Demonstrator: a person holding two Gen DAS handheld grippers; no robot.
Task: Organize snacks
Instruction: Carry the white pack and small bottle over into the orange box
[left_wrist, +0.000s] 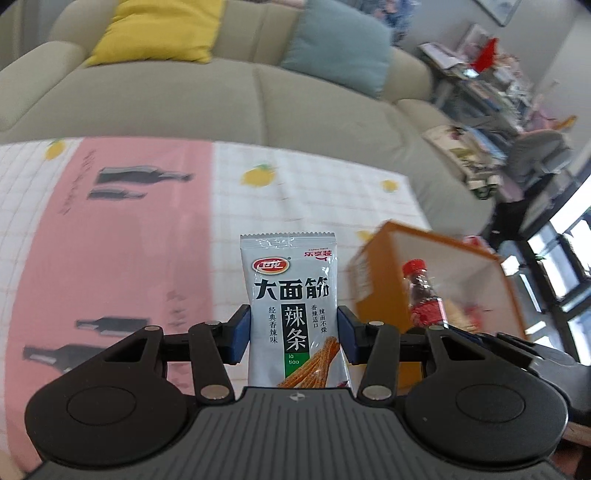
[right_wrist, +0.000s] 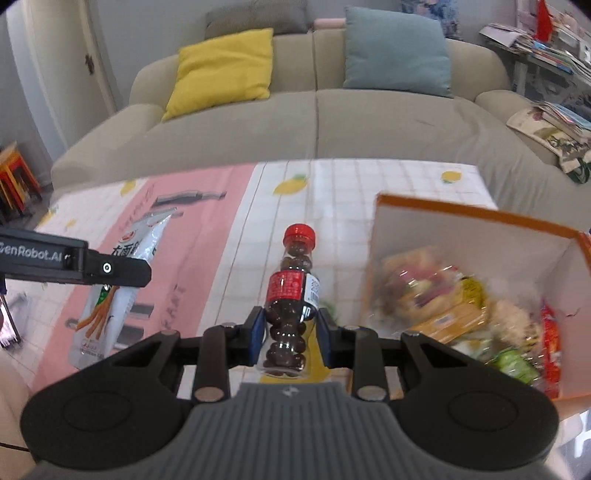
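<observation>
My left gripper (left_wrist: 293, 334) is shut on a white latiao snack packet (left_wrist: 293, 310), held upright above the table; the packet also shows in the right wrist view (right_wrist: 110, 291), pinched by the left gripper's fingers (right_wrist: 110, 271). My right gripper (right_wrist: 290, 336) is shut on a small clear bottle of dark chocolate balls (right_wrist: 291, 295) with a red cap and red label, held above the table just left of the orange box (right_wrist: 476, 218). The bottle also shows in the left wrist view (left_wrist: 423, 295), in front of the orange box (left_wrist: 373, 280).
The orange box holds several wrapped snacks (right_wrist: 461, 306). The table wears a pink and white checked cloth (left_wrist: 110, 229) with lemon and bottle prints. A beige sofa (right_wrist: 314, 118) with yellow and blue cushions stands behind. Cluttered shelves (left_wrist: 491, 85) are at the right.
</observation>
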